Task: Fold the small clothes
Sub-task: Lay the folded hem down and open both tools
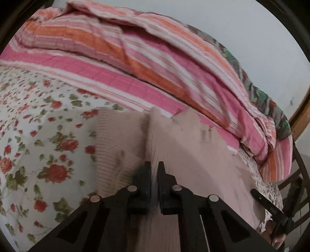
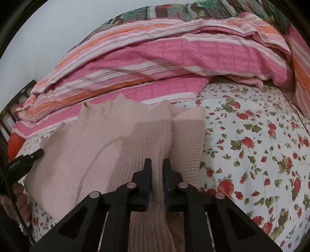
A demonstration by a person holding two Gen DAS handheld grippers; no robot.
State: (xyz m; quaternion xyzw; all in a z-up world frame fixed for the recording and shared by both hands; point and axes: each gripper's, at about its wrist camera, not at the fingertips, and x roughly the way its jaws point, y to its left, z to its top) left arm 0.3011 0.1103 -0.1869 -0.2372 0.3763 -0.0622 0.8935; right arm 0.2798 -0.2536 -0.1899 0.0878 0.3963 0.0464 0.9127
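Observation:
A pale pink ribbed knit garment [image 1: 186,147] lies on the floral bedsheet [image 1: 38,135]. My left gripper [image 1: 154,166] is shut on a fold of it, with knit fabric pinched between the fingers. In the right wrist view the same pink garment [image 2: 120,139] spreads ahead, with a folded part [image 2: 188,135] on its right. My right gripper [image 2: 157,163] is shut on a raised ridge of the knit. The other gripper's black tip shows at the right edge of the left wrist view [image 1: 267,205] and at the left edge of the right wrist view [image 2: 25,160].
A pink, orange and white striped quilt [image 2: 155,54] is heaped along the far side of the bed, also seen in the left wrist view [image 1: 135,58]. A patterned blanket [image 2: 193,9] lies behind it. A dark bed frame [image 1: 298,174] and a pale wall [image 1: 251,29] bound the bed.

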